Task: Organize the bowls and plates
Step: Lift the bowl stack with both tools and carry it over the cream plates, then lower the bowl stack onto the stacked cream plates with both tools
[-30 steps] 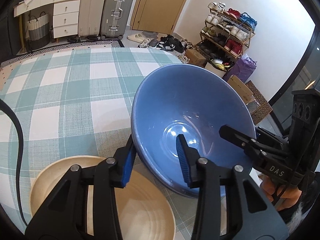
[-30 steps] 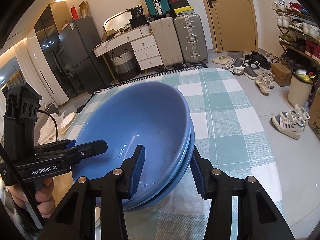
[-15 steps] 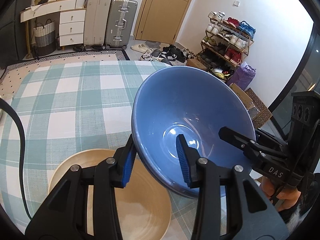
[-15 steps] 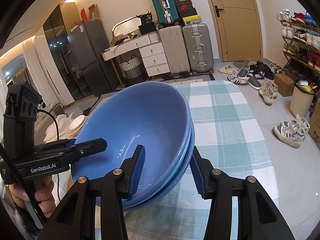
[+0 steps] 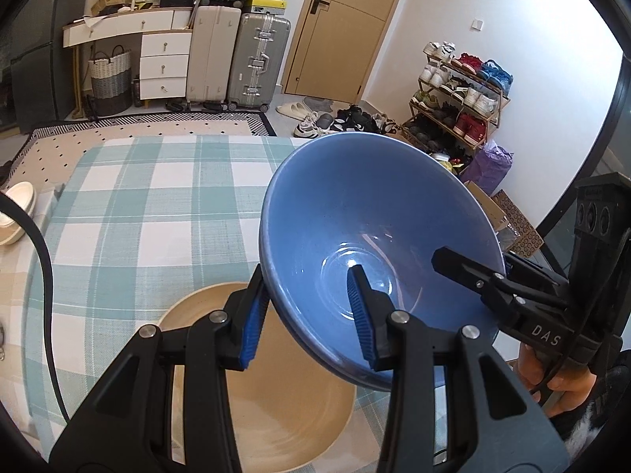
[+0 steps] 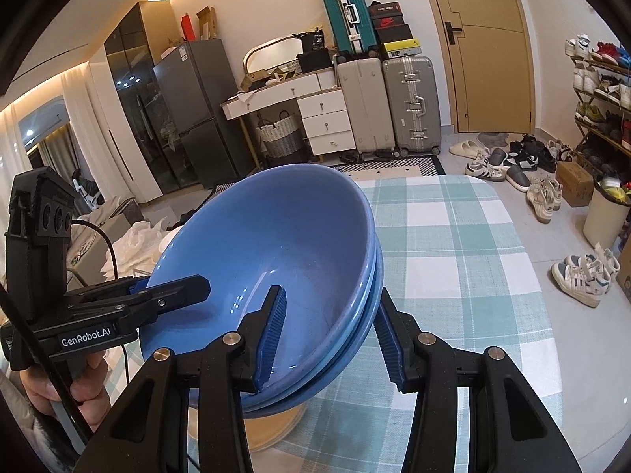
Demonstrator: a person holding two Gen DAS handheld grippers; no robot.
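A stack of blue bowls (image 5: 378,228) hangs tilted in the air, held from both sides. My left gripper (image 5: 307,315) is shut on the stack's near-left rim, one pad inside and one outside. My right gripper (image 6: 329,335) is shut on the opposite rim of the stack of blue bowls (image 6: 276,244) in the same way. Each gripper shows in the other's view: the right gripper (image 5: 469,272) and the left gripper (image 6: 173,291). Below the stack a wide beige bowl (image 5: 276,414) rests on the checked tablecloth (image 5: 138,213); the beige bowl (image 6: 272,425) is partly hidden under the blue ones.
Pale bowls (image 5: 15,209) sit past the table's left edge. A black cable (image 5: 43,260) trails across the left side. The table's right edge (image 6: 524,260) drops to a floor strewn with shoes (image 6: 583,276). Suitcases (image 5: 256,63) and drawers (image 5: 163,63) stand beyond the table's far end.
Both grippers have risen together with the blue stack, which now hangs higher above the table and partly over the beige bowl. The grips are unchanged.
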